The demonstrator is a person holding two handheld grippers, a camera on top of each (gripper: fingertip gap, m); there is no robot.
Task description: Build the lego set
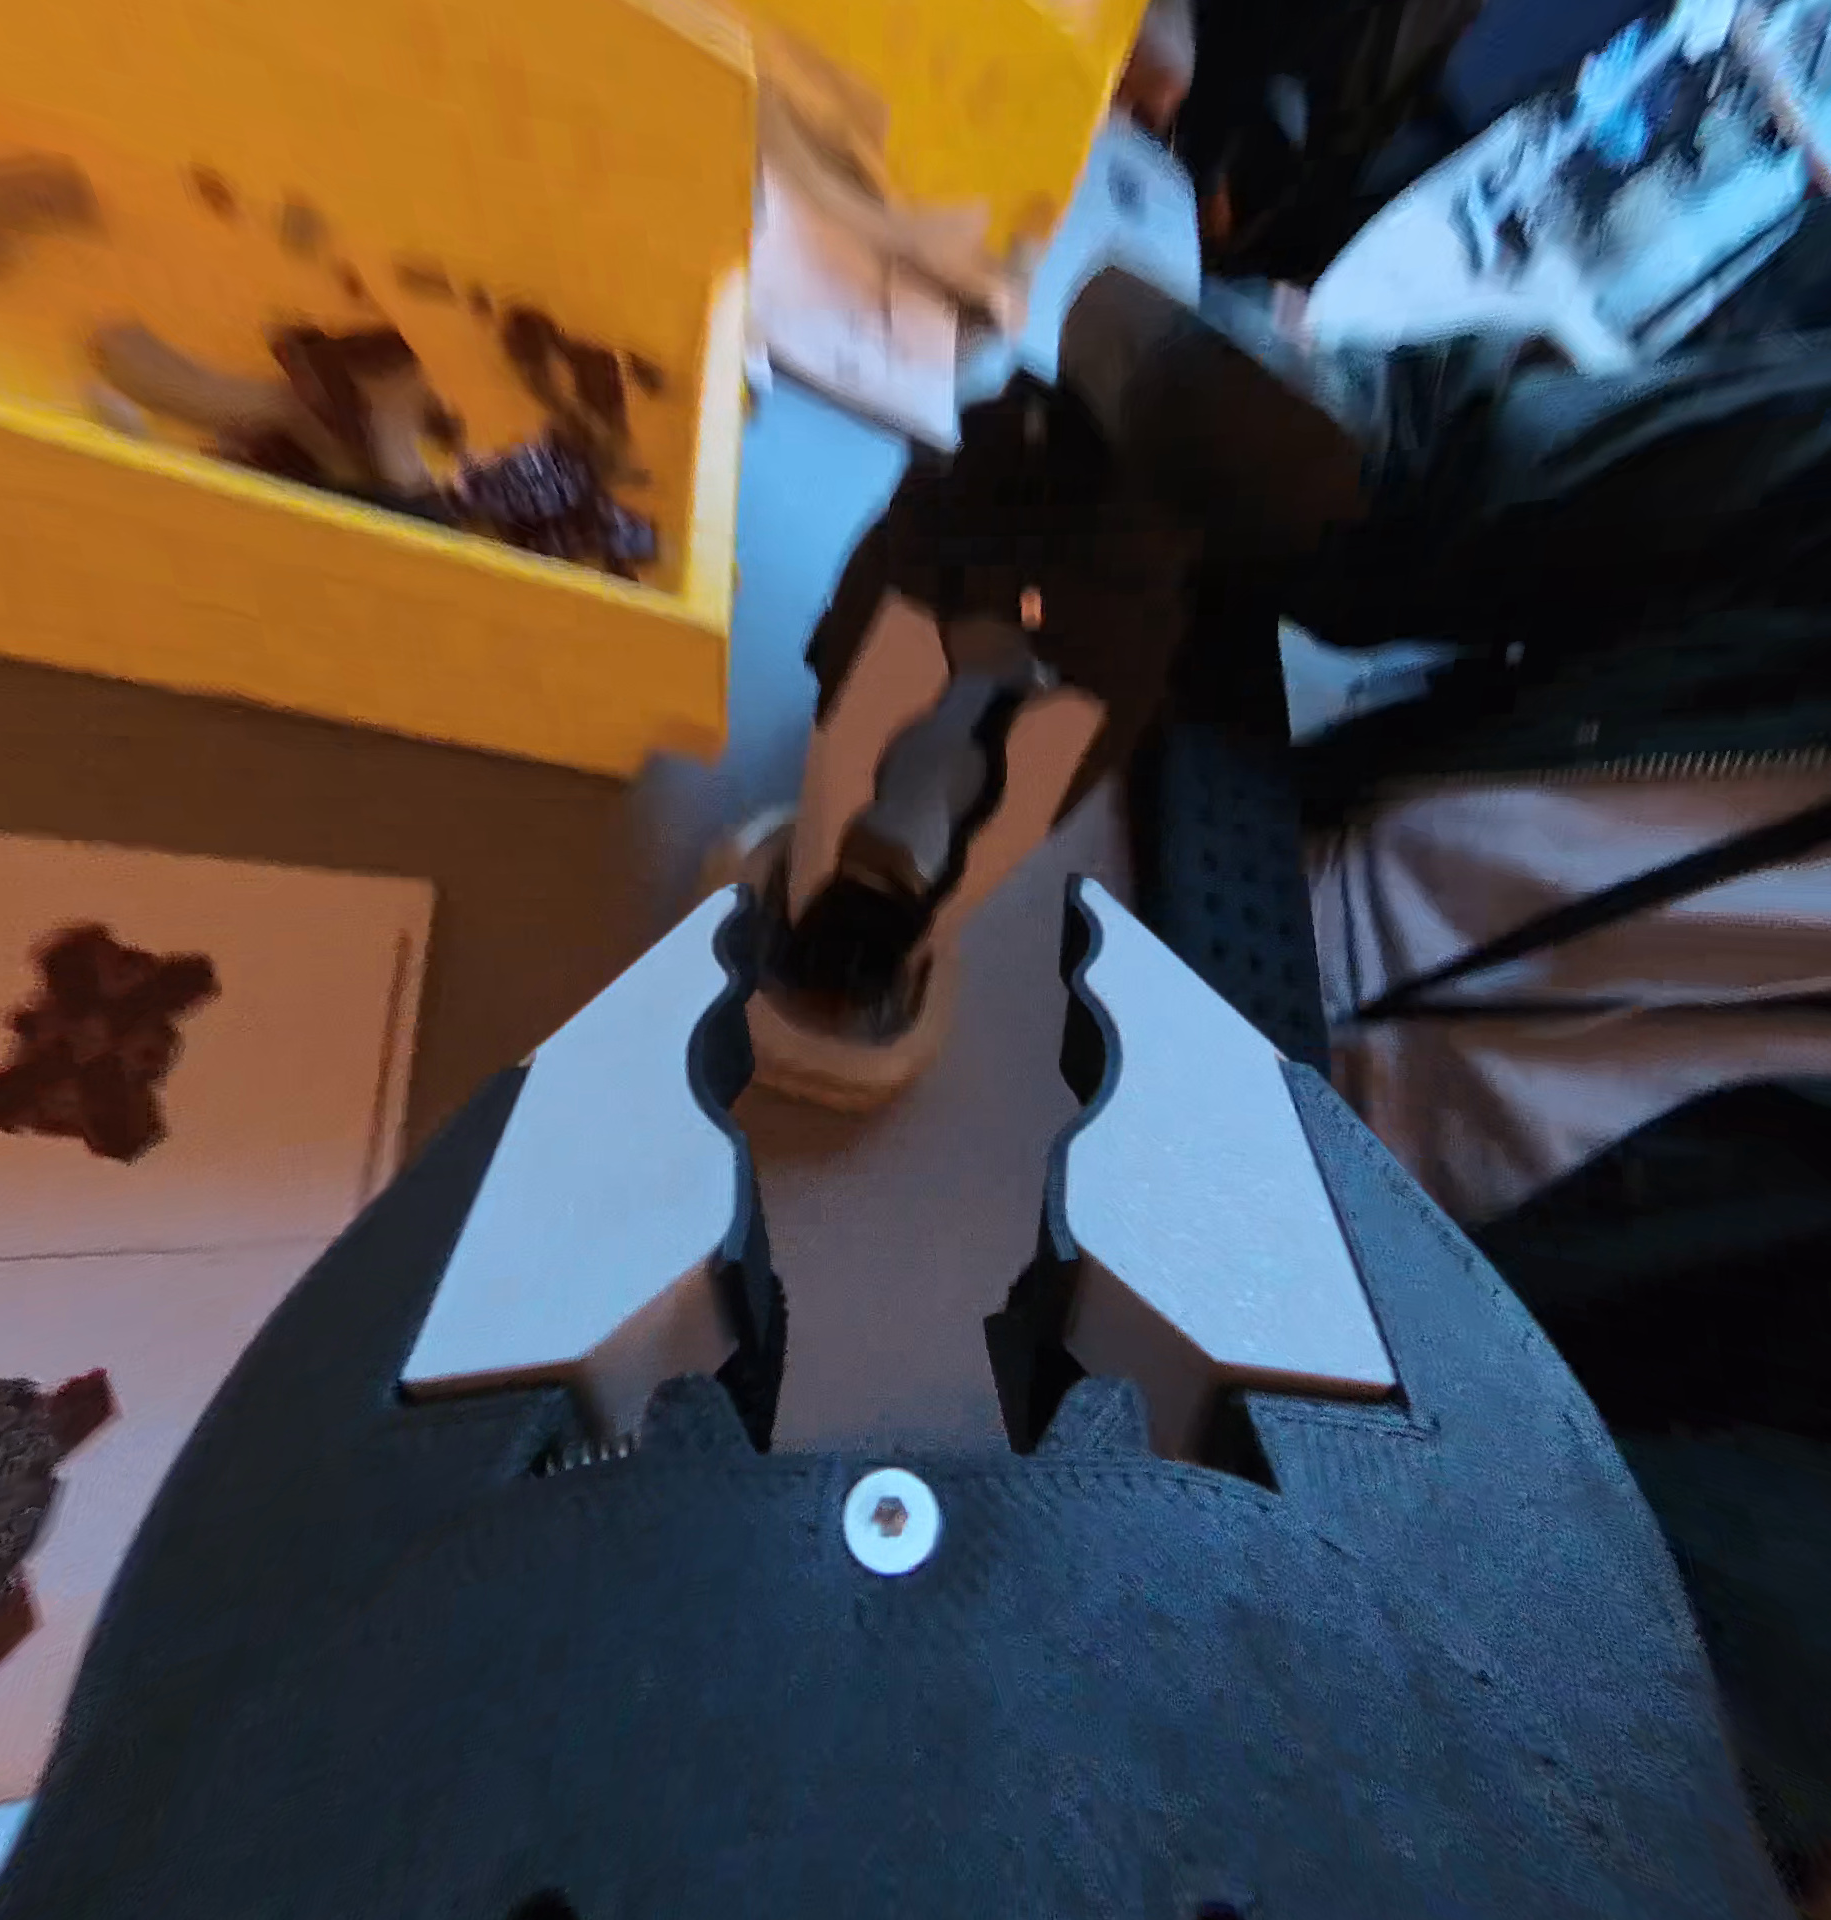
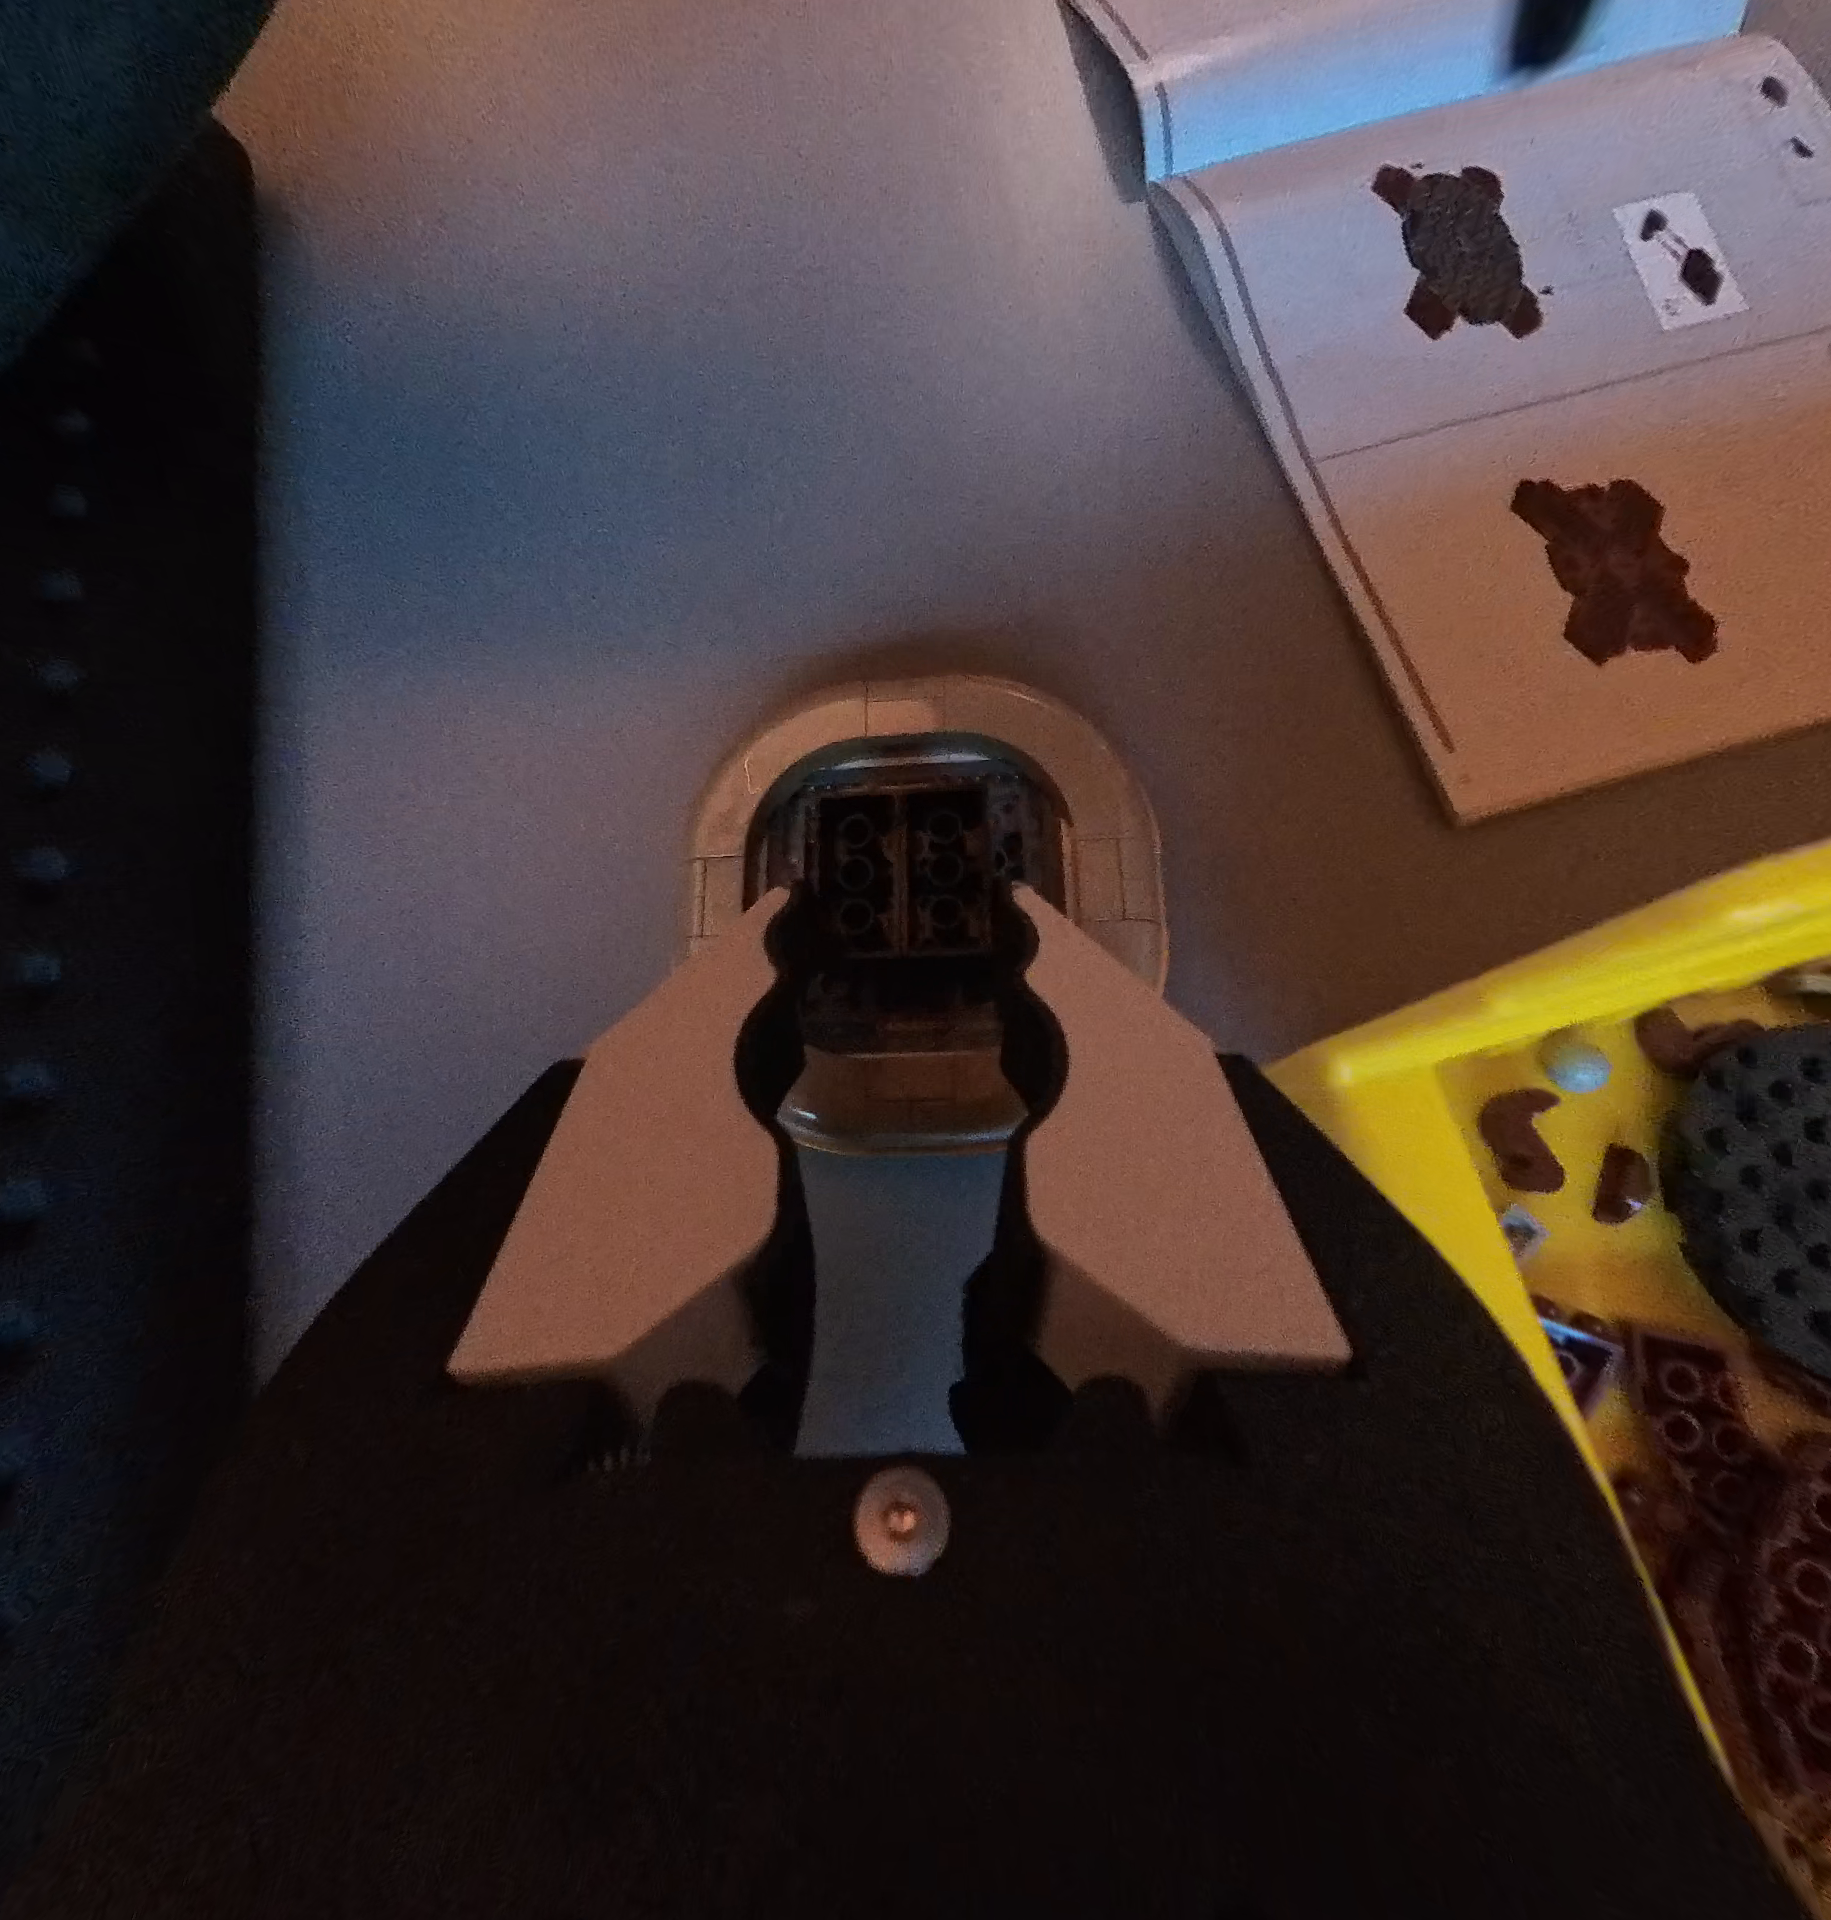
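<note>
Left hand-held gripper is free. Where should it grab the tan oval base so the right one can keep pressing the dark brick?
Probably across the tan oval base's narrow width, on its smooth side walls, approaching from opposite the right hand-held gripper. That one is shut on the dark brick, blocking the top; the left hand-held gripper already faces it, open.

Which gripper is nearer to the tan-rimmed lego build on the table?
Right. The right gripper is shut on the dark brick part at the middle of the lego build. The left gripper is open and empty, short of the build, which lies just beyond its fingertips.
</note>
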